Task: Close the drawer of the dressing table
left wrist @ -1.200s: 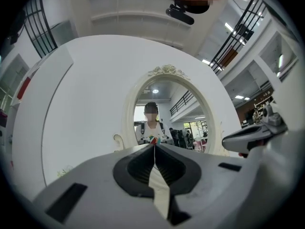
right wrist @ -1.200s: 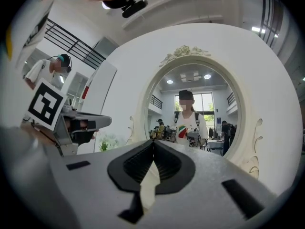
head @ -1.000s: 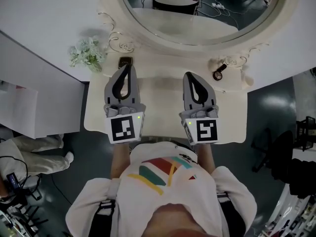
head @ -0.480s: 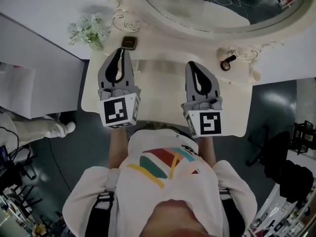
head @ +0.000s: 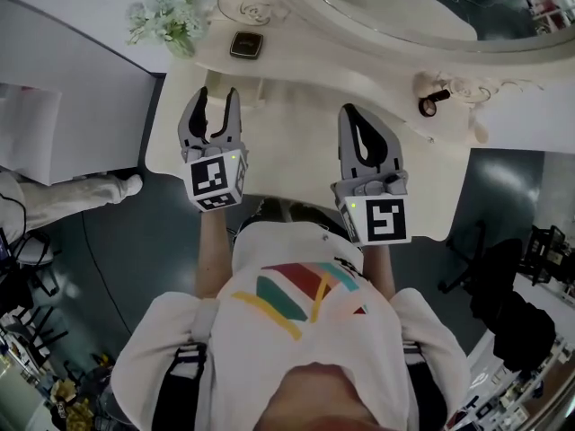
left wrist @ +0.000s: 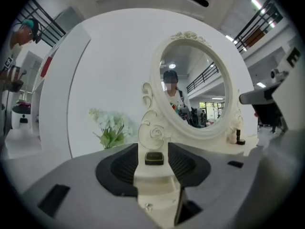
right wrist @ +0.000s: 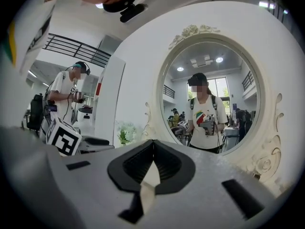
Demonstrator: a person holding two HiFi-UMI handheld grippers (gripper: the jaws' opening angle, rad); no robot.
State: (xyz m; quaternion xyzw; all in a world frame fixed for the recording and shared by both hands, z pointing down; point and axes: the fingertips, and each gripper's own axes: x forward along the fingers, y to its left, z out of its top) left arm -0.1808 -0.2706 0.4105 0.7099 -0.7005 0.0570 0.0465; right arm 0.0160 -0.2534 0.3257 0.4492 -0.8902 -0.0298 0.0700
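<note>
The cream dressing table [head: 296, 151] stands under its oval mirror [head: 404, 7]. My left gripper [head: 216, 97] hovers over the table's left part, open; its jaws have just been opening and nothing is between them. In the left gripper view, past the left gripper [left wrist: 153, 148], the pulled-out drawer [left wrist: 157, 187] shows with a small knob [left wrist: 148, 206] on its front. In the head view the drawer is hidden under that gripper. My right gripper [head: 355, 113] is shut and empty over the table's middle, and its tips [right wrist: 153, 142] meet.
A black compact [head: 245, 44] and a flower bunch [head: 166, 16] sit at the table's back left. A small dark item [head: 433, 104] lies at the back right. A white partition [head: 54, 52] borders the left, a person's leg [head: 81, 191] lies beside it, and a dark chair [head: 503, 277] stands to the right.
The left gripper's jaws went from shut to open, and that gripper sank toward the table's front left. The right gripper dropped a little. The table slid upward in the head view.
</note>
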